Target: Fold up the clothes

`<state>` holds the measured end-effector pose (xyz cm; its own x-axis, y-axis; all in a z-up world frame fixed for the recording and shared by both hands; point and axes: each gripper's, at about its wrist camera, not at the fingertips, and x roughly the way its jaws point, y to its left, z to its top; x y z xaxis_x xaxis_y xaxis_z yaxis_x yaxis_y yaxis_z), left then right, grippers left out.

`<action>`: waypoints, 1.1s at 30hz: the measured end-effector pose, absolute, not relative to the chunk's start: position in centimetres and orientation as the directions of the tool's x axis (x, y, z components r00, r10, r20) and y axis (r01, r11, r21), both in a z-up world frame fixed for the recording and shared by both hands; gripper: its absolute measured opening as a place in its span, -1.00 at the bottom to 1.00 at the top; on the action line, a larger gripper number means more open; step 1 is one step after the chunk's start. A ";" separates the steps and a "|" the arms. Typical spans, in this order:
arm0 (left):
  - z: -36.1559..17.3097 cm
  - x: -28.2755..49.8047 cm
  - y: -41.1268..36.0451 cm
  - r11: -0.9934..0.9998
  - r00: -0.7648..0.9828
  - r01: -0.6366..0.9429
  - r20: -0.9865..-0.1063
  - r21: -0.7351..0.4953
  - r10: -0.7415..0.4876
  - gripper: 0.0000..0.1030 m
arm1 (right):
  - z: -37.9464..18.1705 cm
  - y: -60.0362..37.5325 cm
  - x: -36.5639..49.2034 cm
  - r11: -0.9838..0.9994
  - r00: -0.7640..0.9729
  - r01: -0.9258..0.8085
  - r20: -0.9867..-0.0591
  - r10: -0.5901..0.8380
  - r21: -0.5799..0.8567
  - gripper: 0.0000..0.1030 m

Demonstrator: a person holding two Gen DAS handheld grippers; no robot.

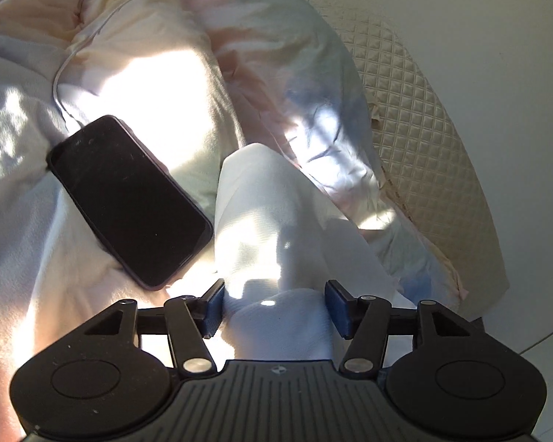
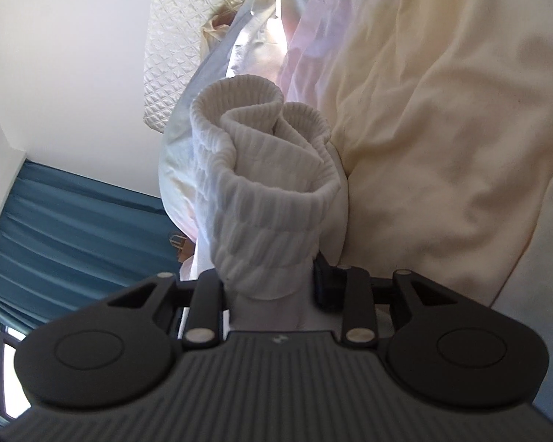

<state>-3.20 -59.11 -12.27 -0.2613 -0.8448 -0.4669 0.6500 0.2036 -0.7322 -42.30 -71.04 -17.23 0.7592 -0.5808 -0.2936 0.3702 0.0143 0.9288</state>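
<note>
Pinching a bunched white sock [image 2: 265, 199] at frame centre, the right tongs [image 2: 272, 287] hold it; the left tongs [image 1: 274, 309] stand spread around white cloth [image 1: 276, 221] on the bed [image 1: 25, 250]. Folding looks unfinished.

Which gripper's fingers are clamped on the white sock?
The right gripper, pinching the ribbed sock; the left gripper stands open around its cloth.

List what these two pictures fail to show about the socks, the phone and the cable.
- Left wrist view: near end of the sock, hidden behind the hand-held gripper.
- Left wrist view: cable, far end cut off by the top edge.
- Right wrist view: phone out of frame.
</note>
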 end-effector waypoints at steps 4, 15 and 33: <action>-9.7 -3.7 -56.4 0.220 -0.188 0.698 -0.470 -0.682 -0.863 0.64 | -15.6 -70.8 -42.1 0.015 0.734 0.476 -0.387 -0.558 0.879 -0.16; -0.7 -9.5 -50.7 0.252 -0.042 0.844 -0.526 -0.474 -0.849 0.99 | -9.4 -67.8 -44.6 0.140 0.618 0.671 -0.444 -0.649 0.728 0.57; 10.4 -20.5 -36.9 0.286 0.208 0.949 -0.419 -0.131 -0.884 0.99 | 3.7 -56.2 -42.8 0.429 0.603 0.782 -0.372 -0.706 0.452 0.65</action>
